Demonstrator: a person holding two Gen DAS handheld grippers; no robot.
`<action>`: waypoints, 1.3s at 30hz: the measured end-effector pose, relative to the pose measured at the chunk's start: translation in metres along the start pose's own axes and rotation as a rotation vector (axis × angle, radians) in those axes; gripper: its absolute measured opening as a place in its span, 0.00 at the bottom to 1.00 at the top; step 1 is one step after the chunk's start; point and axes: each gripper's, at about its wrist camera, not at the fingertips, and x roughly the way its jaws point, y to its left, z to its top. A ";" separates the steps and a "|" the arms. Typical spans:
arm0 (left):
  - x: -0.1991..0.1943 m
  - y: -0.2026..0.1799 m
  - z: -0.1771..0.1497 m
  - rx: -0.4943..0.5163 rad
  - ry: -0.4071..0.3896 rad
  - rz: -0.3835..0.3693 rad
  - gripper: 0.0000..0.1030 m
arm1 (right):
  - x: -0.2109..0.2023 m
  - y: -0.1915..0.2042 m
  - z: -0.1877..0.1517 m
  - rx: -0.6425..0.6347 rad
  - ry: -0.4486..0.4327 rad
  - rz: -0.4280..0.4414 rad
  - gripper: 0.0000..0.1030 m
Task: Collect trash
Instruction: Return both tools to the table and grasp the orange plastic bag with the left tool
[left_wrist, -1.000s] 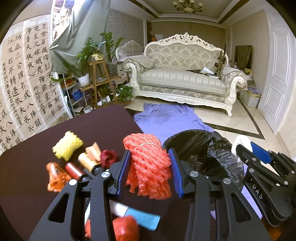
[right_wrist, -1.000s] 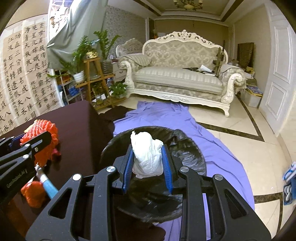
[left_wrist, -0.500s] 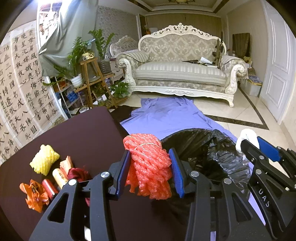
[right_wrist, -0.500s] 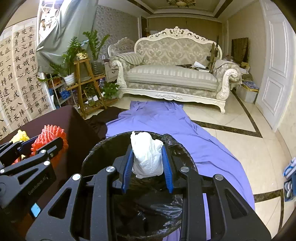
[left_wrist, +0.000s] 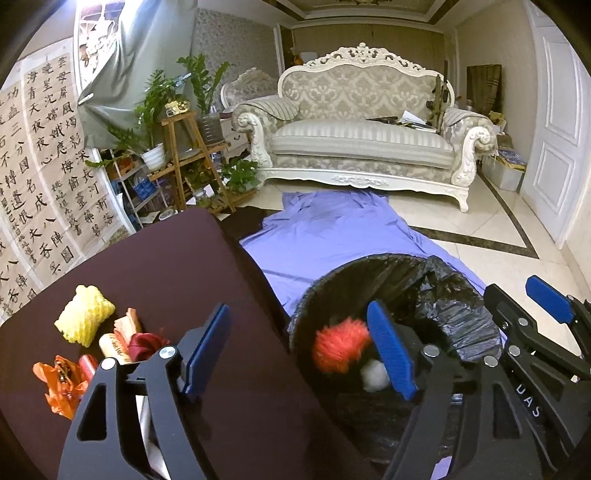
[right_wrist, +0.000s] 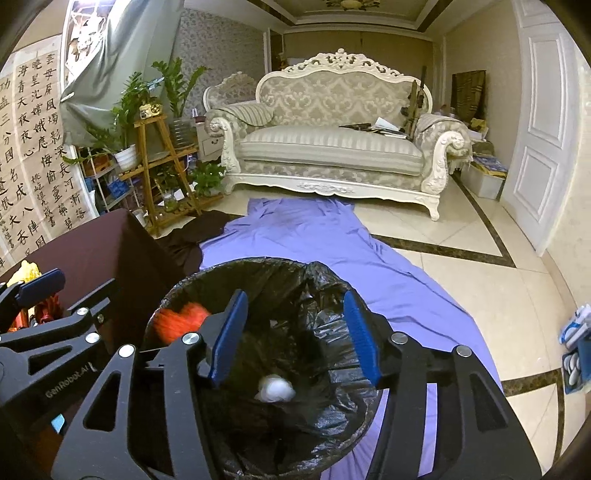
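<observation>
**A:** Why are both your grippers parked over the black-lined trash bin (right_wrist: 258, 369)?

**B:** So the drops land inside. Your left gripper (left_wrist: 299, 350) has just spread wide, nothing between its jaws; the red foam net (left_wrist: 341, 349) is blurred, inside the bin's near rim. Your right gripper (right_wrist: 293, 339) has also just opened, empty; the white paper wad (right_wrist: 275, 387) is deep in the liner.

**A:** What's left?

**B:** The yellow foam net (left_wrist: 85, 319), cork and wrappers by the table's left edge.
</observation>
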 end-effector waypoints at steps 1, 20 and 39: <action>-0.002 0.001 0.000 0.000 -0.004 0.003 0.74 | -0.001 0.000 0.000 0.000 0.001 0.000 0.53; -0.050 0.073 -0.033 -0.079 0.007 0.099 0.75 | -0.044 0.054 -0.027 -0.049 0.021 0.110 0.55; -0.028 0.165 -0.071 -0.172 0.100 0.235 0.75 | -0.051 0.143 -0.026 -0.170 0.041 0.242 0.55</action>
